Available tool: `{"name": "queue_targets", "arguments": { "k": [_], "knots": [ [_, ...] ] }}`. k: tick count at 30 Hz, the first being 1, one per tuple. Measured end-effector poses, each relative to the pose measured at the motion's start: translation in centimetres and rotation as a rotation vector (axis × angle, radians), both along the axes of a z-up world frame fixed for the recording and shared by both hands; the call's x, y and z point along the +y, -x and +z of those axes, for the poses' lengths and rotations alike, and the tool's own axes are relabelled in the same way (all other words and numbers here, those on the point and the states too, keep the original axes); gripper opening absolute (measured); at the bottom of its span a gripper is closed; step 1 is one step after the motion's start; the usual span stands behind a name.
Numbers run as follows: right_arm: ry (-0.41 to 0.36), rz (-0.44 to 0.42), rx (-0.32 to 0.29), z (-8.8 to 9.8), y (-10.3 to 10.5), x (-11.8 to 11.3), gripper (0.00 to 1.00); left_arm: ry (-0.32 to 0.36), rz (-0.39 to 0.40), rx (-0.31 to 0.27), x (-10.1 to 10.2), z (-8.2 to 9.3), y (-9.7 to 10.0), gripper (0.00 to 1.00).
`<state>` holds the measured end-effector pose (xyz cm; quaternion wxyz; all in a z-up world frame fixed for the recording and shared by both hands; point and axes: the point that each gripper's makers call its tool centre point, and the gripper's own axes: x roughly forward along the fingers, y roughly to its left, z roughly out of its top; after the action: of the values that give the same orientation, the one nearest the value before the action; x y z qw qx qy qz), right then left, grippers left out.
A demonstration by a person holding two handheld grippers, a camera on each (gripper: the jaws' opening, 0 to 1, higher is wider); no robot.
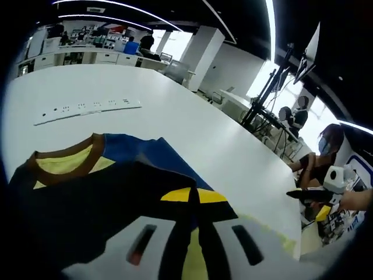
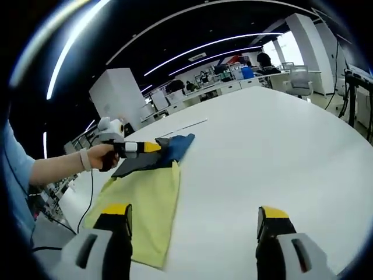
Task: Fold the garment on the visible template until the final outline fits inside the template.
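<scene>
Looking along the right gripper [image 2: 195, 224] first, I see its two black jaws with yellow tips standing wide apart, with only bare white table [image 2: 274, 140] between them. Just past the left jaw lies the template [image 2: 145, 204], a pale yellow, flat, roughly rectangular sheet. Its long axis runs away from this gripper toward the far side of the table. At the far end of the sheet sits the garment [image 2: 157, 154], soft dark fabric with a blue part, bunched in a low heap across the template's far edge. There a person's hand [image 2: 102, 156] holds the left gripper [image 2: 152, 147], whose yellow tip meets the cloth.

In the left gripper view, the jaws are close together and pinch a dark fold of the garment [image 1: 99, 198] between the yellow tips [image 1: 192, 195]. The shirt has a brown ribbed collar [image 1: 64, 160] with yellow inside it and a blue panel [image 1: 151, 154] beside; the neck opening points away from this gripper, out over the table. Farther on the smooth white top lies a long white power strip [image 1: 87, 109], well apart from the cloth. At the far edge sits another person [image 1: 320, 157].
</scene>
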<state>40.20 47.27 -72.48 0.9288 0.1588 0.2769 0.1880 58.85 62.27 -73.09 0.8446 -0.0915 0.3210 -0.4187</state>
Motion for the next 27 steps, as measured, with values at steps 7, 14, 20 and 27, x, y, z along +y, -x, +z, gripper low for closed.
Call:
{"name": "queue_targets", "arguments": {
  "k": [7, 14, 20, 27],
  "knots": [
    [-0.003, -0.01, 0.004, -0.1, 0.2, -0.2, 0.89, -0.01, -0.008, 0.026, -0.3, -1.2, -0.2, 0.0],
    [-0.004, -0.008, 0.012, -0.3, 0.3, 0.0, 0.89, -0.025, -0.057, -0.031, -0.5, -0.9, 0.4, 0.12],
    [-0.007, 0.003, 0.012, -0.2, 0.1, 0.3, 0.89, -0.024, -0.096, -0.076, -0.7, -0.4, 0.8, 0.29],
    [-0.005, 0.012, 0.004, 0.0, -0.1, 0.6, 0.89, -0.033, -0.125, -0.126, -0.7, 0.0, 0.8, 0.63]
  ]
}}
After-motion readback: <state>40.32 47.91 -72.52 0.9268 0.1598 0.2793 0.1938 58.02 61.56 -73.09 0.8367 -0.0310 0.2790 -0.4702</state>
